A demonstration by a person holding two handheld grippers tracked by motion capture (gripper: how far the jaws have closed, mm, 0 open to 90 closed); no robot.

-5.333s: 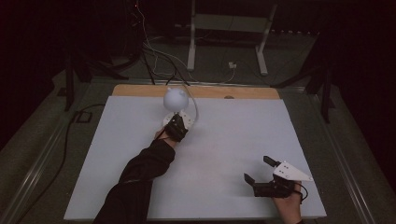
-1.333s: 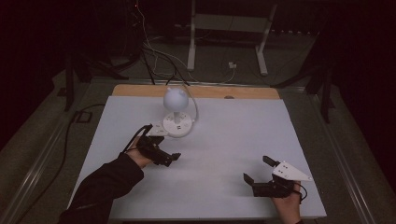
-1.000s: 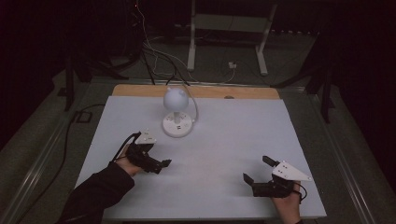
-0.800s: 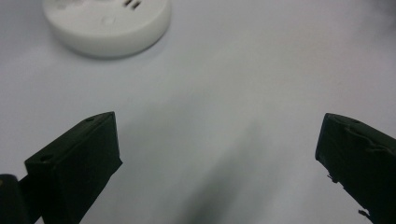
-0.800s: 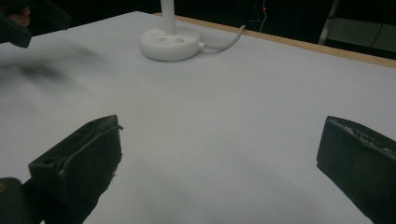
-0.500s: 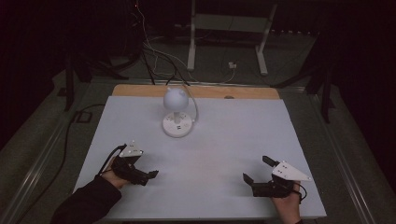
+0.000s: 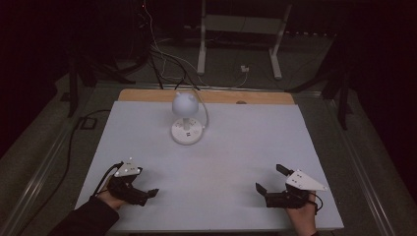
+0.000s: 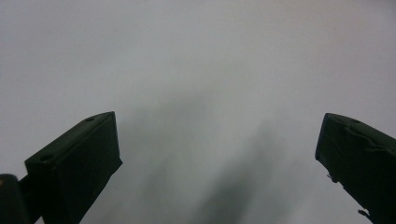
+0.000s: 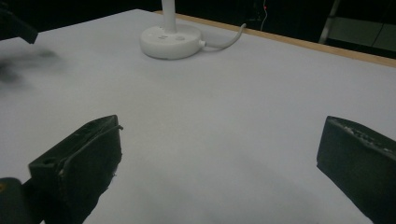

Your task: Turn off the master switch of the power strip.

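Observation:
A small white lamp [image 7: 186, 132] with a round base and a globe head [image 7: 185, 103] stands at the back middle of the white table [image 7: 255, 132]. Its base [image 9: 170, 42] and white cord [image 9: 225, 40] lie ahead of my right gripper. My left gripper [image 7: 147, 195] rests low at the near left of the table, far from the lamp. It is open, with bare table between its jaws [image 8: 217, 135]. At the near right my right gripper [image 7: 269, 178] is also open and holds nothing [image 9: 219, 140].
A wooden strip [image 7: 265, 97] runs along the table's far edge. Cables [image 7: 162, 54] and a white metal stand [image 7: 238, 34] are on the dark floor behind. A black cable [image 7: 74, 142] trails off the table's left side.
My left gripper has drawn back from the lamp's base to the near left of the table. The right gripper and the lamp have stayed put.

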